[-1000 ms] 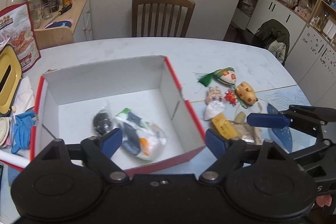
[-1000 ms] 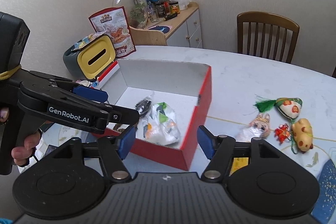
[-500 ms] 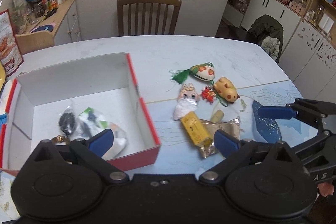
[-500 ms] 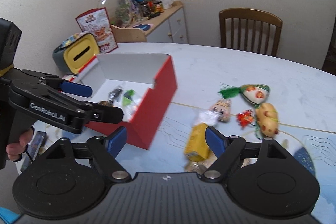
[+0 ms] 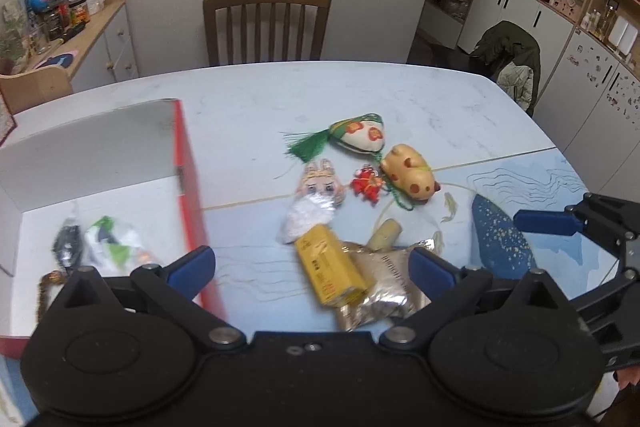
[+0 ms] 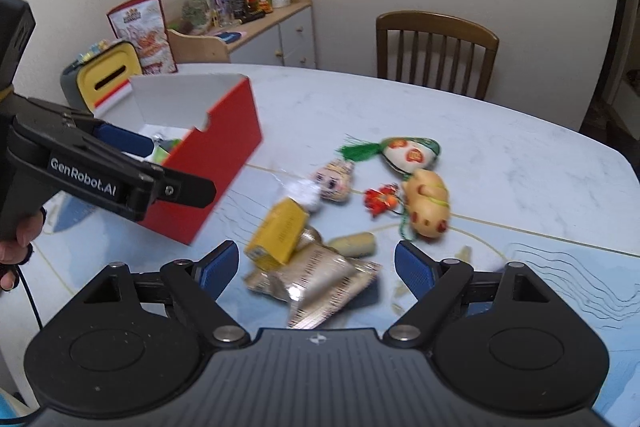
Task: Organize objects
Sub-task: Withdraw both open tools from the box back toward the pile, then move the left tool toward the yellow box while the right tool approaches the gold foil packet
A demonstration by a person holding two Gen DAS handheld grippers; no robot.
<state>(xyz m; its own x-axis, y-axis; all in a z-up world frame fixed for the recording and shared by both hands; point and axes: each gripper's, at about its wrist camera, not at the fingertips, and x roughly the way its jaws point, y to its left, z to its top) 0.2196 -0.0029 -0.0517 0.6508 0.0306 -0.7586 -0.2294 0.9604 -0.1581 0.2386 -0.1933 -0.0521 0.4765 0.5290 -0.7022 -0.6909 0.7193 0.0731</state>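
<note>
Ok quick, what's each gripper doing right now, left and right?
Left gripper: open, holding nothing.
Right gripper: open, holding nothing.

1 box (image 5: 188,163), 2 hand-held grippers (image 5: 312,263)

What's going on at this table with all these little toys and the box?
A person is tidying small things into a red box, holding a pincer tool in each hand. A couple of wrapped items already lie inside it. Both tools, the left gripper and the right gripper, are open and empty above the pile outside the box: a yellow packet, a foil pouch, a bunny doll and a pig figure.
</note>
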